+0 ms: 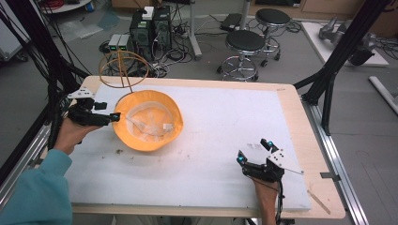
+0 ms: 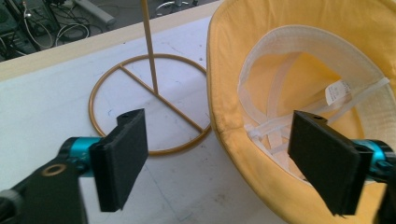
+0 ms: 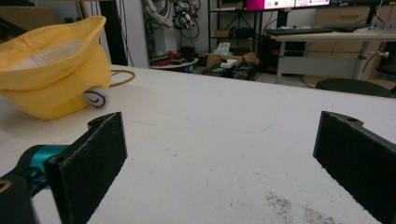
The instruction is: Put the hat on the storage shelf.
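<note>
The right gripper [image 1: 255,152] rests low over the bench near its front right corner, held by a hand that enters across the front edge. Its jaws stand wide apart with nothing between them, and they point toward the left half of the bench. Bare white bench surface [image 3: 224,140] lies ahead of the pads [image 3: 91,161], with a faint grey smudge [image 3: 294,207] just in front of them.

The left gripper [image 1: 114,116] sits at the left edge of the bench, carried by a hand in a teal sleeve [image 1: 40,187], and points level toward the yellow hat [image 1: 148,119]. Its jaws are apart and straddle the hat's near brim: one pad [image 2: 327,161] is over the inside of the hat, the other pad [image 2: 122,156] is outside it above the bench. No pad presses on the cloth.

The yellow hat lies crown down, opening up, in the left half of the bench toward the far edge. A gold wire stand [image 1: 123,70] rises just beyond it at the far left corner; its ring base [image 2: 140,107] lies touching or just beside the brim.

The centre and right half of the bench are free. Beyond the far edge are computer towers [image 1: 150,28], cables and two black stools [image 1: 246,44] on a grey floor.
</note>
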`<state>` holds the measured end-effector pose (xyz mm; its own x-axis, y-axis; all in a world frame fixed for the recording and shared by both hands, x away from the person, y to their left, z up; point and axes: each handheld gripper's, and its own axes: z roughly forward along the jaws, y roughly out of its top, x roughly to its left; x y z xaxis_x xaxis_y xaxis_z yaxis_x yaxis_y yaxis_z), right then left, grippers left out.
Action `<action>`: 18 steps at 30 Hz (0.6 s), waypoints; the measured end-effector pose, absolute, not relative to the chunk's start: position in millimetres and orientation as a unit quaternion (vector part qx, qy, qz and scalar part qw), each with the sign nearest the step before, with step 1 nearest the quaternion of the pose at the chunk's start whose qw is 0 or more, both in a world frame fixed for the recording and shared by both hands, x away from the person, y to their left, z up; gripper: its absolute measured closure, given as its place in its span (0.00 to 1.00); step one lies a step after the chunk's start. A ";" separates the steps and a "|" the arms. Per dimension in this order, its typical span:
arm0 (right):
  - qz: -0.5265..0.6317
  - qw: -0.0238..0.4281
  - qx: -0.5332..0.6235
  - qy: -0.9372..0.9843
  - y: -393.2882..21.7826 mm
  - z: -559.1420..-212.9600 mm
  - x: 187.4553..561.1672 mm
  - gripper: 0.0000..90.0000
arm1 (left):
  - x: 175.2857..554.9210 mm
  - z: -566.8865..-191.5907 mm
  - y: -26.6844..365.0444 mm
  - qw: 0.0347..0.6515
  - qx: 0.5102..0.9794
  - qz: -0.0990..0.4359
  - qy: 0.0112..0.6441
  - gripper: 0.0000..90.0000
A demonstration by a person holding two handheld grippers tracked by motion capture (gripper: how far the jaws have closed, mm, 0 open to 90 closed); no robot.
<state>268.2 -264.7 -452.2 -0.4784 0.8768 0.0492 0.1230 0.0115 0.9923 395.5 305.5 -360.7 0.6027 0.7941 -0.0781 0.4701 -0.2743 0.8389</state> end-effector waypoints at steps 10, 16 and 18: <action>0.581 0.326 0.395 0.633 -264.4 -452.2 268.2 0.02 | 398.1 -365.7 299.4 0.441 0.779 0.143 0.421 0.45; 0.579 0.330 0.393 0.633 -264.3 -452.2 268.3 0.02 | 397.4 -368.6 293.0 0.426 0.794 0.129 0.414 0.67; 0.579 0.330 0.393 0.633 -264.2 -452.1 268.3 0.02 | 396.5 -369.5 291.4 0.423 0.799 0.125 0.409 0.71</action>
<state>268.3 -264.2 -452.1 -0.4727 0.8805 0.0367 0.1154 0.0206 0.9931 396.5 291.4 -369.5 0.6345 0.7590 -0.1460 0.5470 -0.3075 0.7786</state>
